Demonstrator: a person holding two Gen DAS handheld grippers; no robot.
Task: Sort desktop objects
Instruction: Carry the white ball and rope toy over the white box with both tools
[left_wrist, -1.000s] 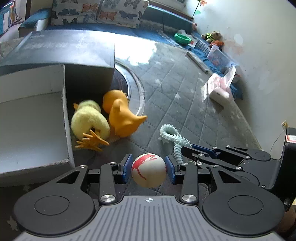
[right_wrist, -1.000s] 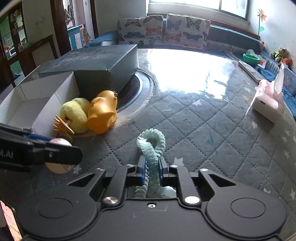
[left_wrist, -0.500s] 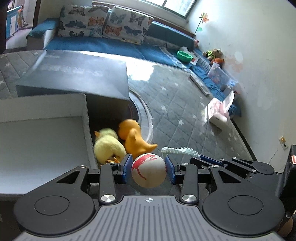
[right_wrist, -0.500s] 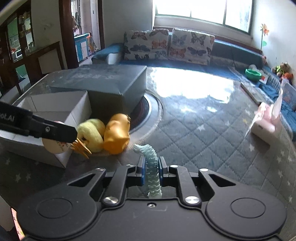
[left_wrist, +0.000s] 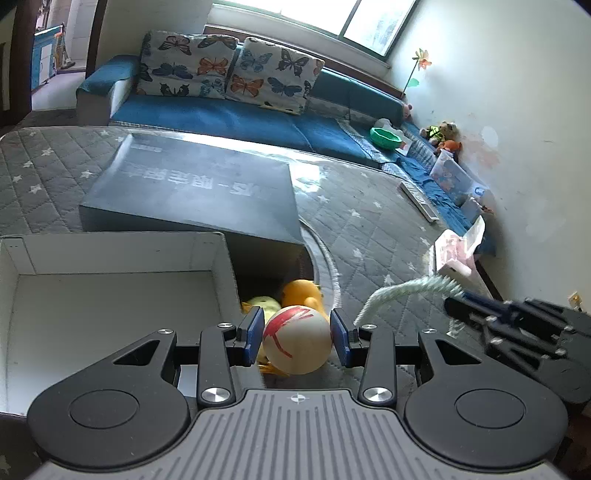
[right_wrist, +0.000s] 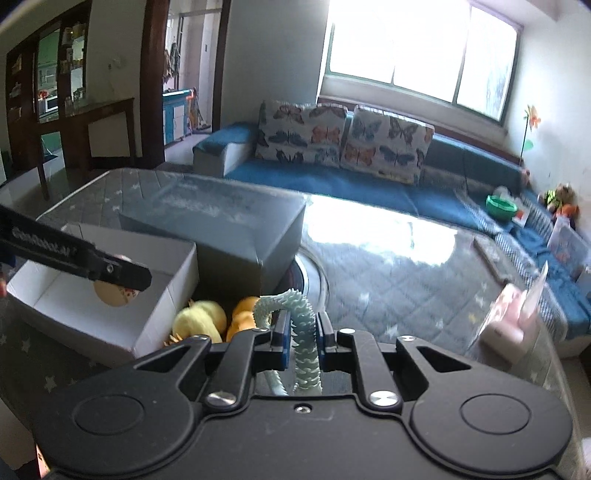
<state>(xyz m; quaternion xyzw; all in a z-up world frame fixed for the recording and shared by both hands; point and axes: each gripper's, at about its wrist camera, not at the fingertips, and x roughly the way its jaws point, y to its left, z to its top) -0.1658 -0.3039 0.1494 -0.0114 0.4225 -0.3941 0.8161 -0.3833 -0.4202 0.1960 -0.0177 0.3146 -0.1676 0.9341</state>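
My left gripper (left_wrist: 296, 334) is shut on a cream ball with red marks (left_wrist: 296, 339), held in the air just right of the open white box (left_wrist: 110, 295). From the right wrist view the same ball (right_wrist: 114, 294) hangs over the white box (right_wrist: 159, 325), half hidden by the left gripper's fingers (right_wrist: 122, 275). My right gripper (right_wrist: 302, 332) is shut on a pale green spiky toy snake (right_wrist: 303, 325), whose tail (left_wrist: 402, 290) droops in the left wrist view. A yellow plush duck (right_wrist: 201, 317) and an orange duck (right_wrist: 245, 314) lie beside the box.
A large dark grey box (left_wrist: 199, 188) stands behind the white box on the quilted grey cover (left_wrist: 369, 229). A pink tissue pack (right_wrist: 509, 325) lies at the right edge. A blue sofa (right_wrist: 369, 192) with butterfly cushions lies beyond, with toys at its right end.
Both grippers have risen from the cover with their loads. The ball now hangs level with the white box's rim, and the snake's tail has left the surface.
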